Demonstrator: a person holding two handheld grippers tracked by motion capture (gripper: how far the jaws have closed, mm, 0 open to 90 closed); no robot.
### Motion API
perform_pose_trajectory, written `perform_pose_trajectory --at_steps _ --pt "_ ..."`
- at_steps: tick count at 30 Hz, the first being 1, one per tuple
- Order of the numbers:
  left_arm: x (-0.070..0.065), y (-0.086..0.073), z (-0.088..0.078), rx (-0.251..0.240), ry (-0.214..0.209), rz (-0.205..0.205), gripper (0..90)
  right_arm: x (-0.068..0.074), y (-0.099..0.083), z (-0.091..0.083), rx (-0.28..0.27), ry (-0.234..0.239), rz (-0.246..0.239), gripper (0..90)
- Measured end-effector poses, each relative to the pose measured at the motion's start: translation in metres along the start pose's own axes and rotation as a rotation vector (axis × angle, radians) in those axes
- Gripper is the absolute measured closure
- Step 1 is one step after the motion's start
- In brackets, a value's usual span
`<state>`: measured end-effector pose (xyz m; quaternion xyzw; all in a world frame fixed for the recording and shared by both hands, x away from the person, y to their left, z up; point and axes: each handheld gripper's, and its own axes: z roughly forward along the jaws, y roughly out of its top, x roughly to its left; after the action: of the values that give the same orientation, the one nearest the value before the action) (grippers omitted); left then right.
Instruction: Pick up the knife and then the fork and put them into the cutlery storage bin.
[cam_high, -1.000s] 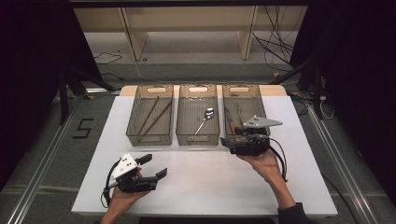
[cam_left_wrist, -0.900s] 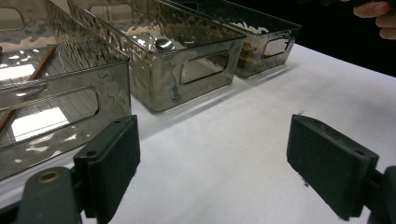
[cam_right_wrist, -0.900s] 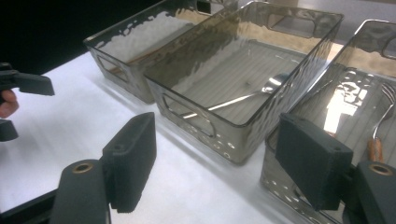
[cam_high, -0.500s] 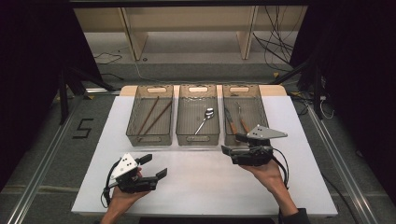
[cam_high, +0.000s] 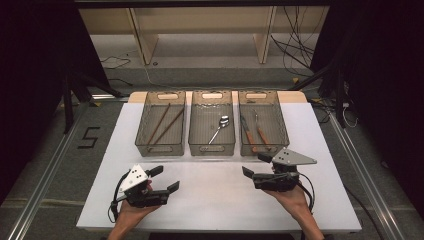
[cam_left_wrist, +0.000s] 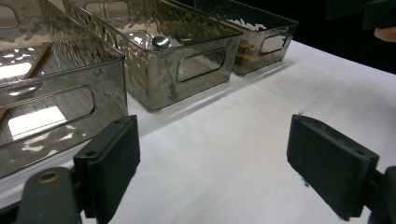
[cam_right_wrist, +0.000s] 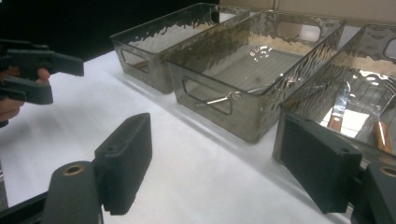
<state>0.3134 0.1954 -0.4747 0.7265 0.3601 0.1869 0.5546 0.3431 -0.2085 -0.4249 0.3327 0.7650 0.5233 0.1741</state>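
A white table carries three smoky clear bins in a row at its far side. Taking the middle bin as the landmark: it holds a metal spoon lying at a slant, bowl toward the far end. The bin to its left holds a pair of brown chopsticks, lying lengthwise and slightly crossed. The bin to its right holds a knife and a fork, both with wooden handles, side by side.

The left gripper sits nearer the person than the middle bin and off to its left, held low over the bare table in the person's left hand. Its jaws stand wide apart with nothing between them; in the left gripper view they frame plain white tabletop, with the bins' near walls beyond.

The right gripper is nearer the person than the middle bin and to its right, just in front of the right bin's near wall, held in the right hand. Its jaws are also spread wide and hold nothing. In the right gripper view the right jaw overlaps the near corner of the bin with the knife and fork.
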Motion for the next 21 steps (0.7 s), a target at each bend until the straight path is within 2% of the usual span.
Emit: perform_pose_trajectory --at_steps 7,15,17,21 --pt "0.000 0.000 0.000 0.004 0.000 -0.002 16.9 0.003 -0.015 -0.007 -0.005 -0.002 -0.008 26.0" --pt "0.000 0.000 0.001 0.006 -0.007 -0.005 16.8 0.007 -0.030 -0.017 -0.032 -0.008 0.012 26.2" --pt "0.000 0.000 0.000 0.007 -0.010 -0.004 16.8 0.008 -0.033 -0.018 -0.031 -0.005 0.000 26.0" --pt "0.000 -0.001 0.000 0.007 -0.019 -0.010 16.8 0.010 -0.040 -0.019 -0.025 -0.004 0.005 22.2"
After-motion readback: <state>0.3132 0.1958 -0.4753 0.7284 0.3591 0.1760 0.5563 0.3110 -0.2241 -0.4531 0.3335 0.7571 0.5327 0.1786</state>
